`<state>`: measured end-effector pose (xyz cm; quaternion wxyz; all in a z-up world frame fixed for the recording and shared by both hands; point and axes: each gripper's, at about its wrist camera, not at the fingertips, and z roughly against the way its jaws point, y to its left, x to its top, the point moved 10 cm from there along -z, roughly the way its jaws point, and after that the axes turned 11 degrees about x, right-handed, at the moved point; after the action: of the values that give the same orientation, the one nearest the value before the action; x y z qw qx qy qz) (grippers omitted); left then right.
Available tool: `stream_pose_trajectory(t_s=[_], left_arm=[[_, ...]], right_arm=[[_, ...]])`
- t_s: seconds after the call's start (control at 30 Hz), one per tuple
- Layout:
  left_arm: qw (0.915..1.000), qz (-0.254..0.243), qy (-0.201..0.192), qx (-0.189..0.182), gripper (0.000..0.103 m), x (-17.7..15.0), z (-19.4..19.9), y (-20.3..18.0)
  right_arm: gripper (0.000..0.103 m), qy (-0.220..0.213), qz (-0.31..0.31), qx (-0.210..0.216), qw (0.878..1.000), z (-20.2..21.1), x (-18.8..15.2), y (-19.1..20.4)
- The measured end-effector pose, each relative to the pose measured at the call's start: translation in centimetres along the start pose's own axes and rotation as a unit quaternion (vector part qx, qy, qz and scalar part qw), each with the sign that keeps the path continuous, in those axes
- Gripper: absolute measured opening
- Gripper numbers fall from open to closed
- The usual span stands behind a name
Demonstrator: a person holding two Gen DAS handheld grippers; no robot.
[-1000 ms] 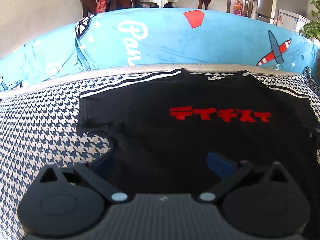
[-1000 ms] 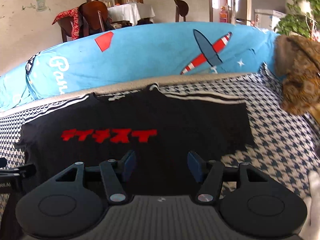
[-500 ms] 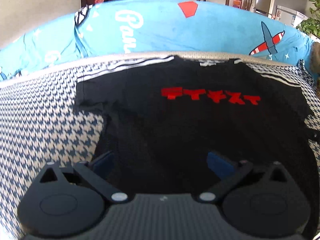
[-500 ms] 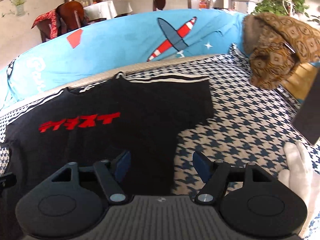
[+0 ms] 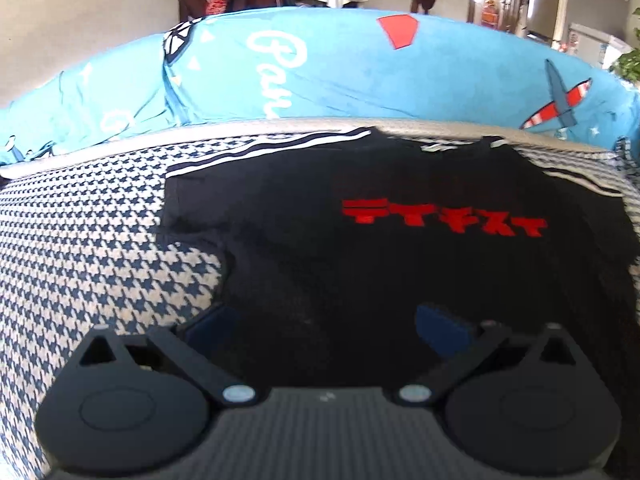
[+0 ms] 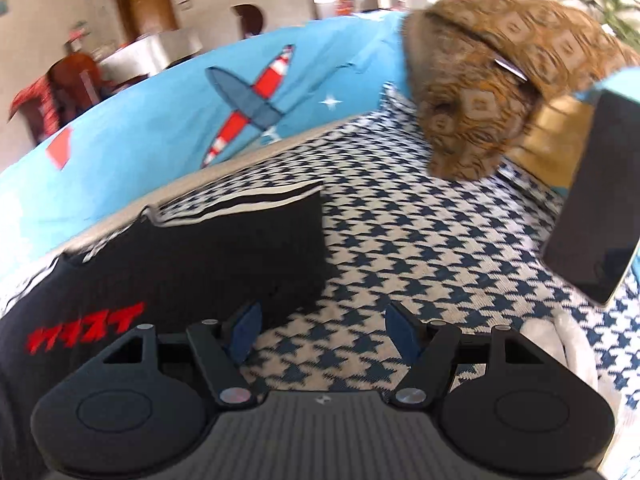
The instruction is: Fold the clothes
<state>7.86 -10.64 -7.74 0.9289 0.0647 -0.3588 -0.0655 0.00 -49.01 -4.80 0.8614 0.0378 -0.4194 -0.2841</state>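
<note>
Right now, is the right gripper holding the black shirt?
No, the right gripper is open over the checked cover, beside the black shirt.

Both the left claw [image 5: 324,326] and the right claw [image 6: 320,330] hang level with fingers spread wide.

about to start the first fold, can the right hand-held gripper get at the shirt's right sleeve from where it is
Probably yes. The right hand-held gripper is open over bare houndstooth cover, and the black t-shirt sleeve edge lies flat just ahead to its left, with nothing between. The brown cushion sits off to the right.
</note>
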Motion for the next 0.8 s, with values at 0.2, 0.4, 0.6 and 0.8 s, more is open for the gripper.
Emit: stream_pose_trajectory(t_s=[0.2,0.4,0.6,0.8], left_arm=[[0.999,0.014,0.039,-0.015,0.103,-1.2,-1.8,0.4],[0.9986,0.028,0.044,-0.003,0.103,-1.6,-2.9,1.1],[0.9984,0.025,0.05,-0.005,0.103,-2.2,-3.7,1.4],[0.9988,0.02,0.045,-0.004,0.103,-2.3,-4.0,1.1]], right_arm=[[0.069,0.003,-0.022,0.0,1.0,-1.0,0.2,-0.3],[0.069,0.0,-0.055,0.004,0.998,-1.8,0.7,-0.5],[0.069,-0.029,-0.059,0.008,0.998,-2.6,2.2,-0.9],[0.069,-0.051,-0.019,0.006,0.998,-4.2,3.6,-0.8]])
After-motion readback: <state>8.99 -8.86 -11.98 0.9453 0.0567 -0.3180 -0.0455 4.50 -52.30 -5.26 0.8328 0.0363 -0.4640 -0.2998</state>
